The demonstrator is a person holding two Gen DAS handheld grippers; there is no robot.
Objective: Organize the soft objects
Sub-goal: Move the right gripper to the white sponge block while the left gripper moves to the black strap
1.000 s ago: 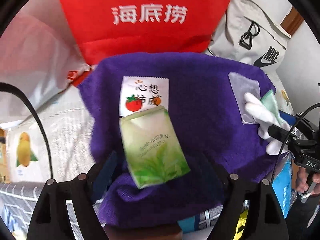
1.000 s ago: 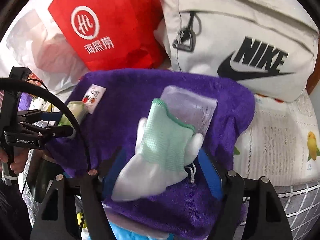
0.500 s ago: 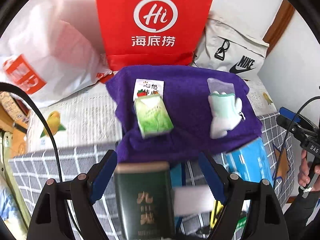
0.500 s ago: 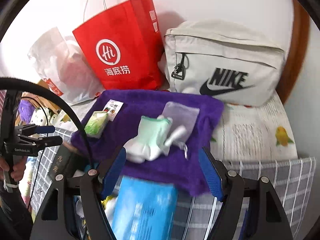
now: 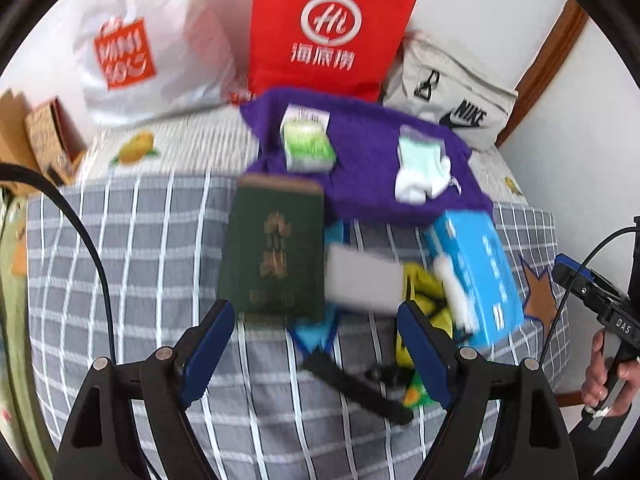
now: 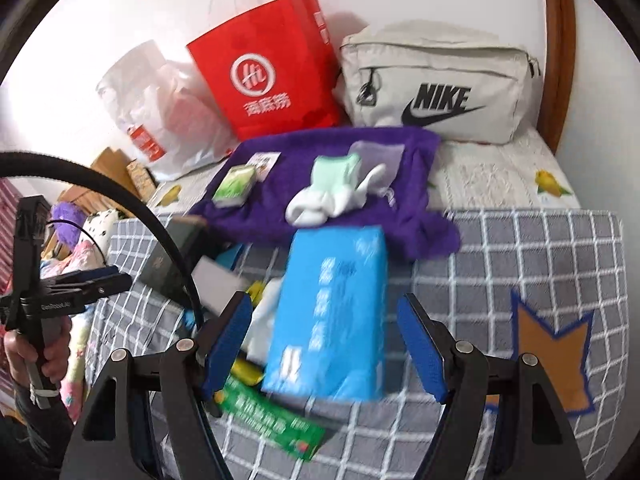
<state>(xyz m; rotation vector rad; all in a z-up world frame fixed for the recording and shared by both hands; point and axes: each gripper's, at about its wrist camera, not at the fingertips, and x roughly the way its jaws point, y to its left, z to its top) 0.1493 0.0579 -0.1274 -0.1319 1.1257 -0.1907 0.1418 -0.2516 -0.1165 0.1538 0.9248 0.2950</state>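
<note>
Checked bedspread (image 6: 520, 248), purple towel (image 6: 312, 216) rumpled — white-green sock (image 6: 332, 192) atop, both grippers released, empty

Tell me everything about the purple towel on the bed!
The purple towel is a soft, fuzzy cloth spread flat on the bed, its near edge rumpled. A green packet, a small white packet, a white and mint glove and a clear pouch lie on it. Behind it stand a red paper bag and a beige Nike bag. A blue pack sits at its near edge.
</note>
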